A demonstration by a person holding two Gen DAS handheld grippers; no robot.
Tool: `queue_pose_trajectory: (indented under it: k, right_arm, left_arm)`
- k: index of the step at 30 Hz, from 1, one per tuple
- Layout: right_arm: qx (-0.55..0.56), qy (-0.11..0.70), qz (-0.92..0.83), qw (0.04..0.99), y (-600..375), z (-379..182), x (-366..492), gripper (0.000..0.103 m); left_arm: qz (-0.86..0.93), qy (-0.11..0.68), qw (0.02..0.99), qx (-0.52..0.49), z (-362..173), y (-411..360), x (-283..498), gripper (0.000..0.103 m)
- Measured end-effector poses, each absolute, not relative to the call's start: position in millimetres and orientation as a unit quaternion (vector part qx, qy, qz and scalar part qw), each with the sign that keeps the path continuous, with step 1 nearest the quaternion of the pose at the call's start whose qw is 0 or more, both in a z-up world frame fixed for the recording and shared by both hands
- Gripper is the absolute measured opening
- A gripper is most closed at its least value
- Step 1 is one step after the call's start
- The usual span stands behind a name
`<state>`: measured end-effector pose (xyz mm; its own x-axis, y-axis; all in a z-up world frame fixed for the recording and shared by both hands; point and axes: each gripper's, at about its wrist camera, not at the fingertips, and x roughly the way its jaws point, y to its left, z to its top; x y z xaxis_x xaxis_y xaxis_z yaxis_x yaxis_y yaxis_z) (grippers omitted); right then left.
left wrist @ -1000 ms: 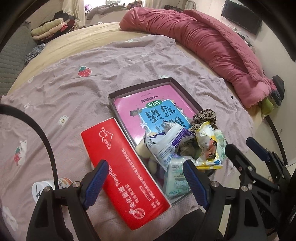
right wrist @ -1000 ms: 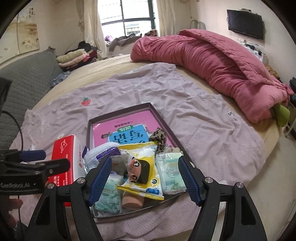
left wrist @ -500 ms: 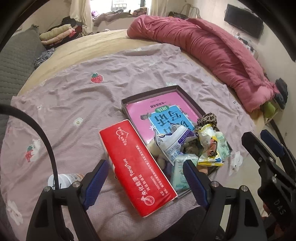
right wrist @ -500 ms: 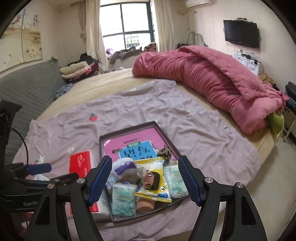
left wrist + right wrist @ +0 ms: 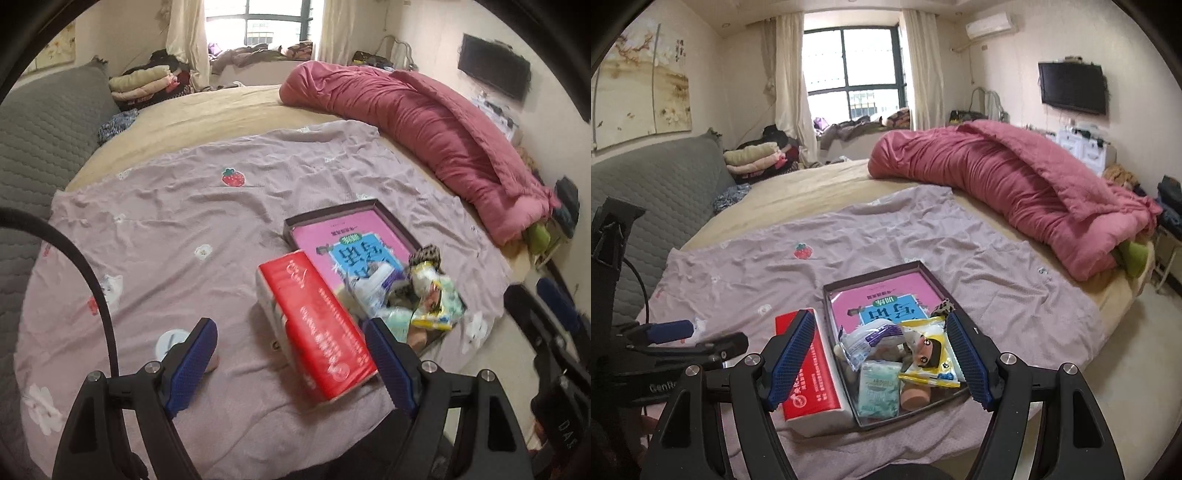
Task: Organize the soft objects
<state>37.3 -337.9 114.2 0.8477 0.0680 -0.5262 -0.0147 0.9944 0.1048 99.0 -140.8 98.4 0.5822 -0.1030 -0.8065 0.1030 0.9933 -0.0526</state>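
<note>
we see both grippers empty, left gripper [image 5: 291,356] and right gripper [image 5: 879,356] fingers spread wide above the bed [image 5: 798,192]. soft packets [image 5: 879,386] piled in the dark tray [image 5: 827,295] on the lilac sheet [image 5: 886,236], red tissue pack [image 5: 809,380] touching tray's left wall.

Pinks, reds and mauve across the bed

A mauve sheet [image 5: 894,236] printed with a red strawberry [image 5: 803,251] and small white flowers covers a tan bed [image 5: 798,195]; the quilt [image 5: 1004,177] is deep rose. The tissue pack [image 5: 809,369] is red with white lettering, the dark-walled tray [image 5: 871,275] holds a pink-and-blue book [image 5: 882,306], a yellow packet [image 5: 932,350] and a pale green pack [image 5: 879,387]. Both hand-held gripper pads [image 5: 790,354] are blue on black.
</note>
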Motion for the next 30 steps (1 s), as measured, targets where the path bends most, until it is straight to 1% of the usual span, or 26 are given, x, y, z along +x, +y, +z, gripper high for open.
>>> queue_pose_trajectory:
  k: [5, 12, 19, 30]
  right_arm:
    - [0.053, 0.249, 0.017, 0.967, -331.1, 124.5, 12.7, 0.075]
    - [0.077, 0.256, 0.025, 0.963, -330.8, 126.1, -12.7, 0.075]
    - [0.051, 0.277, 0.037, 0.959, -318.9, 104.1, -36.0, 0.075]
    - [0.042, 0.306, 0.025, 0.951, -326.0, 71.9, -44.1, 0.075]
  left_arm:
    - [-0.066, 0.446, 0.893, -0.001, 103.3, -133.3, 74.2, 0.082]
    - [-0.08, 0.439, 0.895, -0.013, 99.5, -128.2, 43.5, 0.082]
    - [-0.084, 0.443, 0.893, -0.016, 87.8, -127.0, 21.7, 0.082]
    - [-0.088, 0.444, 0.892, -0.024, 70.6, -126.3, 4.1, 0.082]
